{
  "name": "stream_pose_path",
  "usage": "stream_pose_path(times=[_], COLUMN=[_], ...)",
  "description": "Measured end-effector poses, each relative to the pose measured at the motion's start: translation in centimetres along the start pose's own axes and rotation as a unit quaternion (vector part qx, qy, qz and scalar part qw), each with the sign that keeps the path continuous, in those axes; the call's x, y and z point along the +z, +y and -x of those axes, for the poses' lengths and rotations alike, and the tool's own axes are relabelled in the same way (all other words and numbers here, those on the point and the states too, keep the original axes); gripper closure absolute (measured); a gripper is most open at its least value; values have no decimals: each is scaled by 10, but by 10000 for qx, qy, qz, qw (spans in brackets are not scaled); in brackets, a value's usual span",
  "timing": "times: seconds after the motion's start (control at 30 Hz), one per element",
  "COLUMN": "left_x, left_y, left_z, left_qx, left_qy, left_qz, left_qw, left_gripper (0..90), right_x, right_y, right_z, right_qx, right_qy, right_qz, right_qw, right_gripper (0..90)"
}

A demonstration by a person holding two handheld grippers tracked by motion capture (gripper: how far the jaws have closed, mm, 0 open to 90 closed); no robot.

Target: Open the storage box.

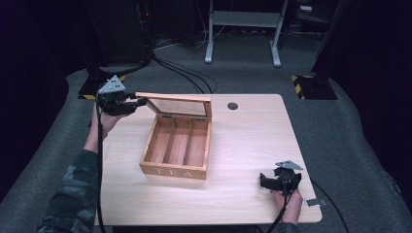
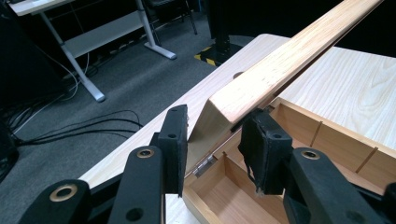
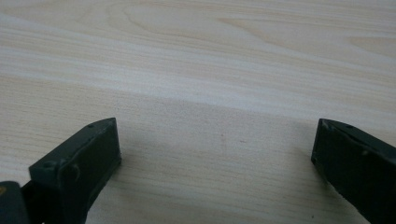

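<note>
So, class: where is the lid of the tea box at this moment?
In the high view the lid stands raised at the far side of the tea box, its left corner between the left tongs.

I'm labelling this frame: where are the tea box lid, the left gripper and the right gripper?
tea box lid [image 1: 175, 97], high view, top wooden rail.
left gripper [image 2: 212, 140], left gripper view, between its fingertips.
right gripper [image 1: 266, 182], high view, between its fingertips.

pale wood tea box [image 1: 177, 160], black claw [image 1: 137, 102], light woodgrain table [image 1: 252, 141]
</note>
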State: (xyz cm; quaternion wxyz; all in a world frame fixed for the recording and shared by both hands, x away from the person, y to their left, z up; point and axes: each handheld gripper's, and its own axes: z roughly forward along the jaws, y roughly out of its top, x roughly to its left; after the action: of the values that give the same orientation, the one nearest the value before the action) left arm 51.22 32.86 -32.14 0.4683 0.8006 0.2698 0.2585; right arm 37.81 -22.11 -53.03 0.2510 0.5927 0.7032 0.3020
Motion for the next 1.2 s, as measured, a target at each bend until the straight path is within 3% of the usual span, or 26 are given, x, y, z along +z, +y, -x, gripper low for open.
stream_pose_path(times=[1.2], left_x=[2], left_y=[3], left_z=[-3], left_qx=[-12], left_qy=[-13], left_qz=[-33], left_qw=[10000], left_gripper=[621], right_x=[0], right_y=[0], right_z=[0], right_qx=[-1], right_qy=[-3], right_qz=[-17], right_qw=[10000], right_gripper=[7])
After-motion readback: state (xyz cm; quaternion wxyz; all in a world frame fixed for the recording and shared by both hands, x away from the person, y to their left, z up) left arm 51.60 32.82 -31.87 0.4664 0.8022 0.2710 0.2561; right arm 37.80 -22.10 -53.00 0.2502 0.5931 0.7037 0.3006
